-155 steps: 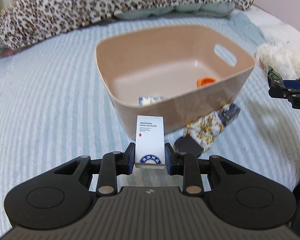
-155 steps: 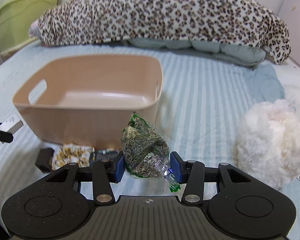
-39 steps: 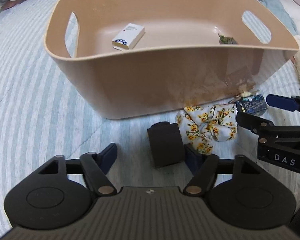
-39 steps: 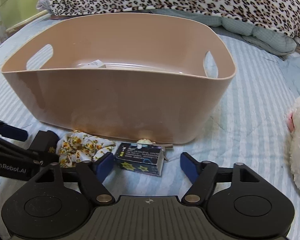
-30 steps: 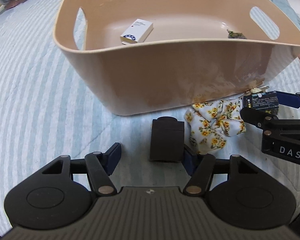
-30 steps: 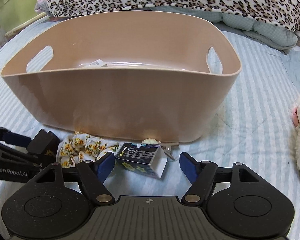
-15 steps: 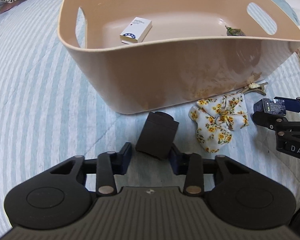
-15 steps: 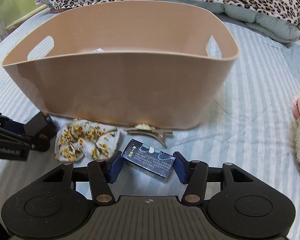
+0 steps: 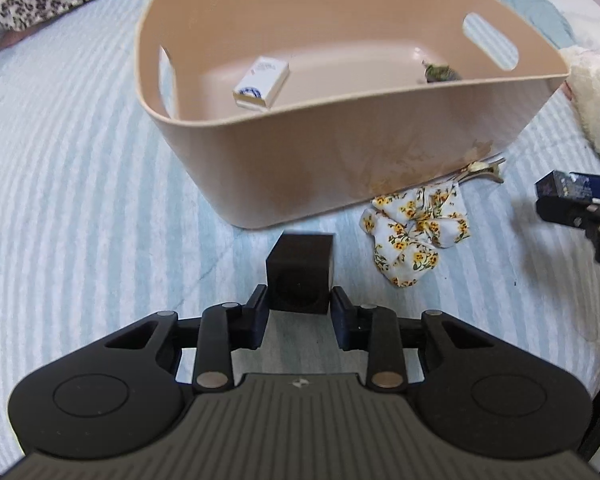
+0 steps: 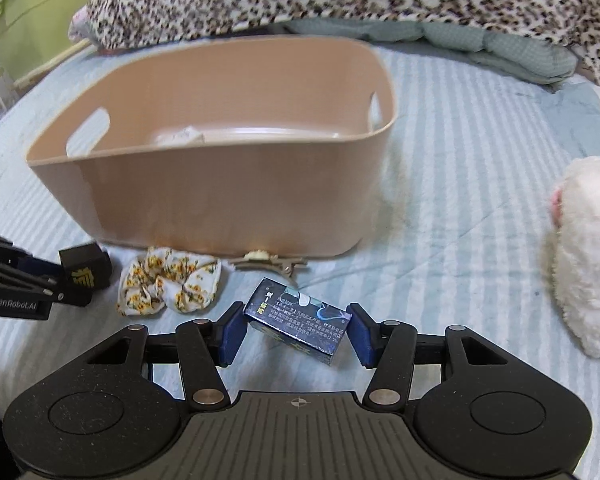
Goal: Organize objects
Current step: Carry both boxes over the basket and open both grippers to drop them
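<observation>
The left gripper [image 9: 299,306] grips a black box [image 9: 300,270], lifted in front of the bin [image 9: 340,168]. The right gripper [image 10: 296,330] clamps a blue box [image 10: 298,320] likewise. Carry step in hand; next, each needs lifting over the rim and releasing inside.

Your beige bin [image 10: 220,184] hides most of its contents from the right wrist: the white box [image 10: 178,136] is just a blur, and the white plush [image 10: 584,256] gets cut off, maybe half.
</observation>
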Motion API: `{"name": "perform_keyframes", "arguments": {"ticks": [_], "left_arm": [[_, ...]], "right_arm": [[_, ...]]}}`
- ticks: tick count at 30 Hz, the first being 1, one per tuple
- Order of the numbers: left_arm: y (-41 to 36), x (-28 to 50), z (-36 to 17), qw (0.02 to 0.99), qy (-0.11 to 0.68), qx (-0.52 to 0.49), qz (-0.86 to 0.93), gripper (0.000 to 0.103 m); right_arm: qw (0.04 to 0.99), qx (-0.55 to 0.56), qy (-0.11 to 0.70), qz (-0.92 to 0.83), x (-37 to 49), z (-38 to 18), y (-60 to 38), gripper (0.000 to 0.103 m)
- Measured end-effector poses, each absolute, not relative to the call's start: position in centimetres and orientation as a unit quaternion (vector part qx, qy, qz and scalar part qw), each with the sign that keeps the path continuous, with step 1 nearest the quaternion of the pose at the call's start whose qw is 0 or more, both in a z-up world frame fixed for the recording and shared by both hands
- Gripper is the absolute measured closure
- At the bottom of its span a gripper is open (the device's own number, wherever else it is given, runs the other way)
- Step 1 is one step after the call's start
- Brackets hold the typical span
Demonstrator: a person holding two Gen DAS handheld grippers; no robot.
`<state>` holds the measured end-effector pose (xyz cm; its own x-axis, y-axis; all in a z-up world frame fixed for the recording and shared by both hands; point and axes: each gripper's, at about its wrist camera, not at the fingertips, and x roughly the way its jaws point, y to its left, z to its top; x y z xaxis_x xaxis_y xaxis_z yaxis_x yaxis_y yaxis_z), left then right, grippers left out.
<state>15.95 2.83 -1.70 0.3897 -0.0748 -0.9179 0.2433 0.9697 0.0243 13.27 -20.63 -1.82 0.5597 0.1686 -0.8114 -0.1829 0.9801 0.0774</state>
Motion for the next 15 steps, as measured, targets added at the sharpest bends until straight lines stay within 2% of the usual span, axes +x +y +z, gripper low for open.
{"name": "perform_keyframes", "arguments": {"ticks": [9,15], "left_arm": [[3.6,15.6,1.8,0.864,0.490,0.057,-0.102,0.070],[3.5,15.2,3.3,0.869,0.482,0.046,-0.102,0.070]], "right_arm": [[0.918,0.005,0.383,0.103,11.7,2.8,-21.7,0.051],[0.921,0.018,0.374,0.104,12.0,3.4,-21.8,0.051]]}}
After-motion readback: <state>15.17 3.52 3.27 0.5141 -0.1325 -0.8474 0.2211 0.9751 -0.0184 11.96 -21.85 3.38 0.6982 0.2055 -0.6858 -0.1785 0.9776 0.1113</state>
